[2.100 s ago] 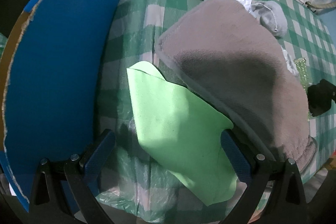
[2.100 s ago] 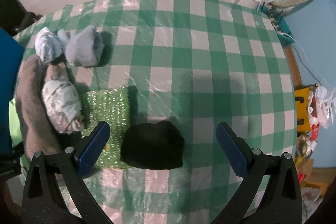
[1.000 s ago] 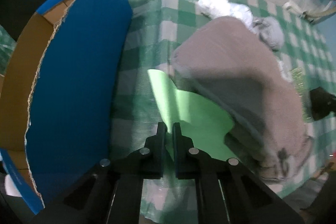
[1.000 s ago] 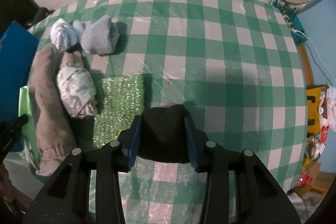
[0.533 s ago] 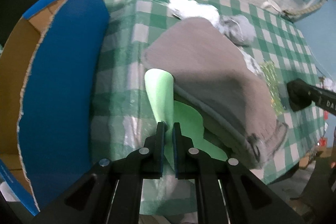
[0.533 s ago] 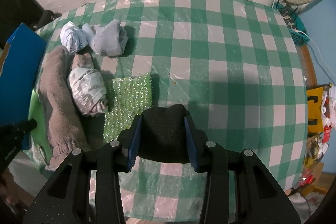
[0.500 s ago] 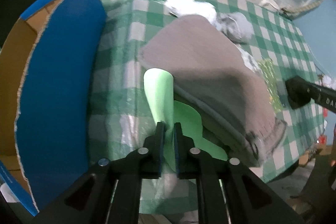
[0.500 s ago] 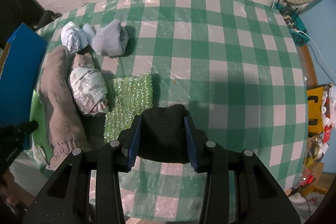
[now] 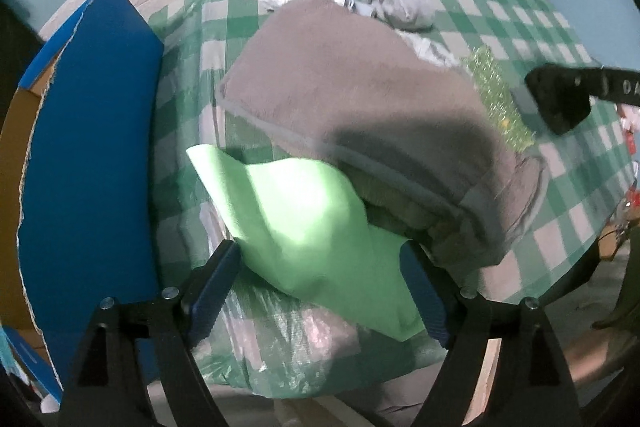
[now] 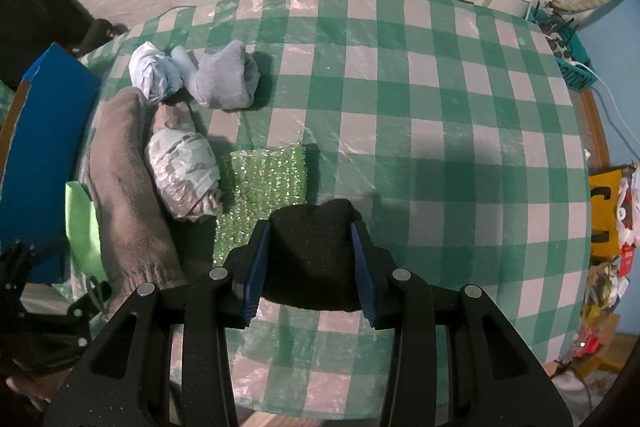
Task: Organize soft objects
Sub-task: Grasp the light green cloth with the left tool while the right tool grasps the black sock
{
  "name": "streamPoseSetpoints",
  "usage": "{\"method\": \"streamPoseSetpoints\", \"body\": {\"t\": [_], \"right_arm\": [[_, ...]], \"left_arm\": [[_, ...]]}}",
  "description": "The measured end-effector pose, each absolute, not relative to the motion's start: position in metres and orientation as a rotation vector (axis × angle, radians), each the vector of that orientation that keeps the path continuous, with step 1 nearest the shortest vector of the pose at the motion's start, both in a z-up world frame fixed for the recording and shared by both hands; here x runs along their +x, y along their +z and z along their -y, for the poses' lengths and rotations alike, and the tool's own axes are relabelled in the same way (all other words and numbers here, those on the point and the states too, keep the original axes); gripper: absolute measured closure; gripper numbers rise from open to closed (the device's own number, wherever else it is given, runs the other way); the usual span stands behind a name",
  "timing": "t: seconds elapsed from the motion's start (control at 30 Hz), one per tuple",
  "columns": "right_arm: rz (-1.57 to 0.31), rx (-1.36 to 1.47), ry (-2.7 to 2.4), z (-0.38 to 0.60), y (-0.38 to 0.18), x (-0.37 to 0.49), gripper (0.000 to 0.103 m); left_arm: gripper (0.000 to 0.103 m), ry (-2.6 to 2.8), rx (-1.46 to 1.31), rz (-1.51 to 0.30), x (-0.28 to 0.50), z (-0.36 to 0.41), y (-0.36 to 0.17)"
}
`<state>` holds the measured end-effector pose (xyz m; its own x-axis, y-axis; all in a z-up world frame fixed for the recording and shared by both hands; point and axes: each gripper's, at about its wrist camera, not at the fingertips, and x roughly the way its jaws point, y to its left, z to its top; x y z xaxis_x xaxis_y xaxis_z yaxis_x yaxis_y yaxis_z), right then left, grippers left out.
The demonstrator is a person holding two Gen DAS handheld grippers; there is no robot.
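Pinching the black fuzzy cloth wad firmly in my right gripper, I keep my left gripper, its jaws just opened, spread around the released light-green foam sheet, regripping deeper.

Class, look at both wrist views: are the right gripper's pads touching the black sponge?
Touching. The right wrist view shows the right gripper with both blue pads pressed against the sides of the black sponge.

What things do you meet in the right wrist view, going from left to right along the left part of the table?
Blue box → green sheet → brown towel → white wrapped bundle → sparkly green cloth → black cloth held in the right tongs.
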<state>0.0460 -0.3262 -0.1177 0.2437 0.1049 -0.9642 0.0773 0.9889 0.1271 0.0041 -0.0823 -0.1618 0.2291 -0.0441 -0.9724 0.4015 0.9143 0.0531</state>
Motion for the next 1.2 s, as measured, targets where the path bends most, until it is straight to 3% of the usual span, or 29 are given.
{"method": "streamPoseSetpoints", "body": {"t": [0.4,0.57,0.73,0.83,1.2], "right_arm": [[-1.321,0.169,0.020,0.325,-0.115,0.047,0.064],[-1.318,0.167,0.018,0.326,-0.114,0.045,0.064],[-1.309,0.165,0.030,0.323,-0.109,0.043,0.064],[-1.299,0.162,0.037,0.320,-0.105,0.043,0.064],[-1.277,0.156,0.046,0.315,-0.097,0.041,0.064]], "left_arm": [[0.019,-0.328,0.377,-1.342,0.017,0.094,-0.186],[0.040,-0.327,0.403,-1.313,0.018,0.100,-0.185],[0.079,-0.320,0.423,-1.283,0.017,0.105,-0.186],[0.090,-0.335,0.409,-1.283,0.018,0.099,-0.185],[0.094,-0.361,0.326,-1.264,0.015,0.092,-0.162]]}}
